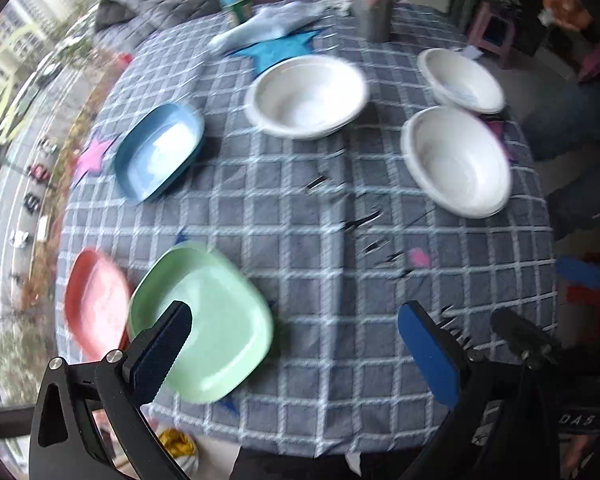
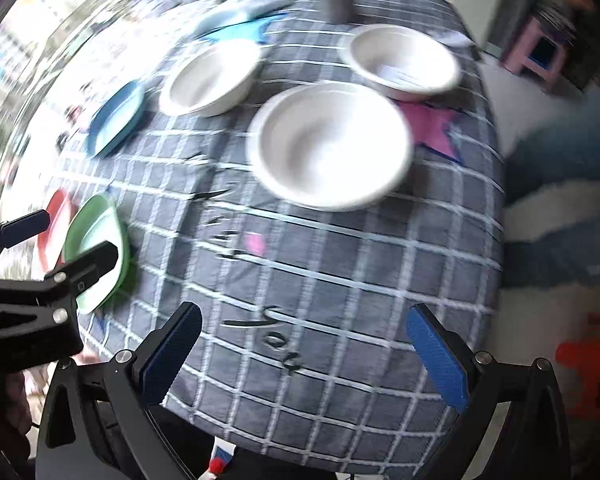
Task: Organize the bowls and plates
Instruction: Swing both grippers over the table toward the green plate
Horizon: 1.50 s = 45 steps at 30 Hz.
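Checked tablecloth (image 1: 300, 240): three white bowls (image 1: 306, 96) at far right (all upright), blue plate (image 1: 158, 152) left, green plate (image 1: 204, 320) overlapping pink plate (image 1: 94, 304) near. Left gripper (image 1: 296, 344) agape, empty.

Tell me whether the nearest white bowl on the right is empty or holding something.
Empty. The white bowl sits upright on the checked tablecloth, and its inside shows only bare white surface in both wrist views, though motion blur softens detail.

I see daylight entering from the window (image 1: 24, 92) at nine o'clock, blown out in the right wrist view. Motion blur smears both views, worst on the nearest white bowl (image 2: 330, 146); fisheye bending darkens my edges.
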Available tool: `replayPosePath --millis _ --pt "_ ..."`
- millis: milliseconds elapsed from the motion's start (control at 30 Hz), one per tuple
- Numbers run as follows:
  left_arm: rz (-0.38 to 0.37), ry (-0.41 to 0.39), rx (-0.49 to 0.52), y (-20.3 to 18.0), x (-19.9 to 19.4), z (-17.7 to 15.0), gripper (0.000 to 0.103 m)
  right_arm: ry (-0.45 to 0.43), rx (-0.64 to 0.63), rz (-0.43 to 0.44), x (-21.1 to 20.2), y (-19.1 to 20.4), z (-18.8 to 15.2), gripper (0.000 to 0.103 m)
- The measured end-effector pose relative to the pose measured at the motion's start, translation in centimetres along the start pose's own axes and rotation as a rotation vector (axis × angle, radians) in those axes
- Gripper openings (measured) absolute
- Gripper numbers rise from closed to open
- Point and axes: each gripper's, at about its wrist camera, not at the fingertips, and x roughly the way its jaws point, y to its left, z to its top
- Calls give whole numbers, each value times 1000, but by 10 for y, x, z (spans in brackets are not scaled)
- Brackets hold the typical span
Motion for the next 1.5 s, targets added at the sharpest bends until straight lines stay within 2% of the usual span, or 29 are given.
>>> replayPosePath --millis 133,333,667,933,1067,1267,1400,1500 --pt "32 24 -85 30 -1 -16 103 1 -99 10 2 34 12 103" --pt "19 7 -189 61 -7 -23 103 13 -210 -5 1 67 9 103" --pt "-16 46 -173 78 5 -26 103 60 -215 0 7 83 13 103" --pt "-32 106 -258 102 13 -42 103 87 -236 -15 15 95 12 103" --pt "-30 99 -307 112 9 -47 103 81 -246 -5 14 98 12 103" --pt "-4 89 -280 109 0 -50 103 83 -261 22 16 104 11 103" --pt "-14 71 -301 118 -1 -38 103 61 -283 14 10 110 17 103" --pt "-26 58 -269 116 -4 -28 103 34 -269 -6 2 110 25 103"
